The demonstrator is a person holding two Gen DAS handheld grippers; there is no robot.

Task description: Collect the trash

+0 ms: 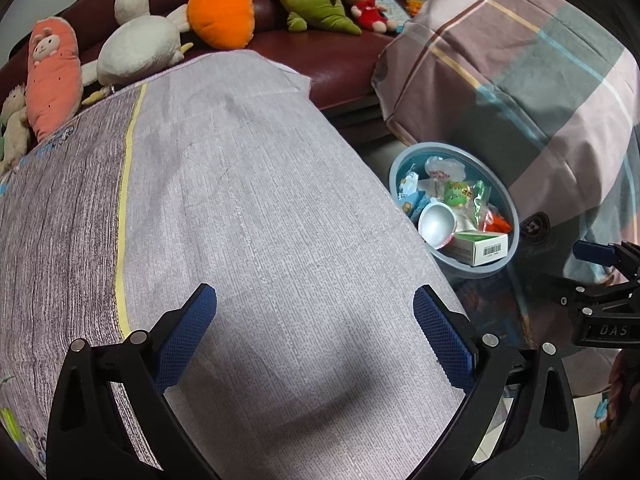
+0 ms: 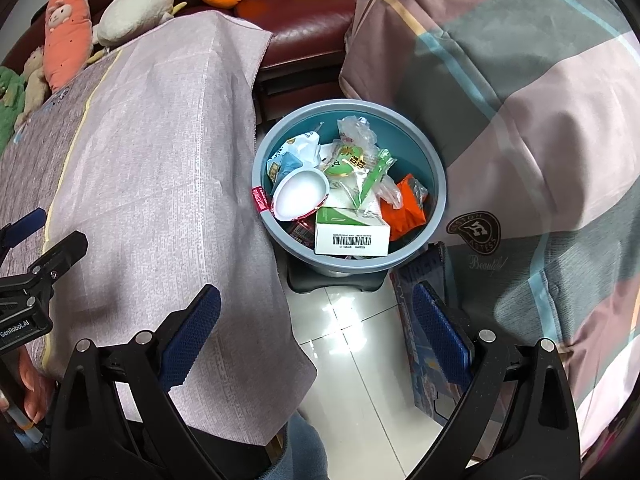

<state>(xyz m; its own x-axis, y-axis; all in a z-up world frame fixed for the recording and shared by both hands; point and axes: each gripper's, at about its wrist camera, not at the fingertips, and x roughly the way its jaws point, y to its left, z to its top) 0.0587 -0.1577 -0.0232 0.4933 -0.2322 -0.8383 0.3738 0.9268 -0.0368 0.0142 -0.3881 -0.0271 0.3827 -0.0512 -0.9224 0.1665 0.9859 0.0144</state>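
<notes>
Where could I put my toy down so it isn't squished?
The grey cloth is bare from the yellow stripe across to its right edge. The shiny floor tiles in front of the bin are bare too. The blue bin is packed with trash, and the sofa is crowded with plush toys.

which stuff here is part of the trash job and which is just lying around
Part of the job:
- blue bin
- white barcode box, white cup, orange packet, green wrapper inside it
- left tongs and right tongs, both open and empty

Just lying about:
- plush toys
- sofa
- grey cloth
- plaid blanket
</notes>
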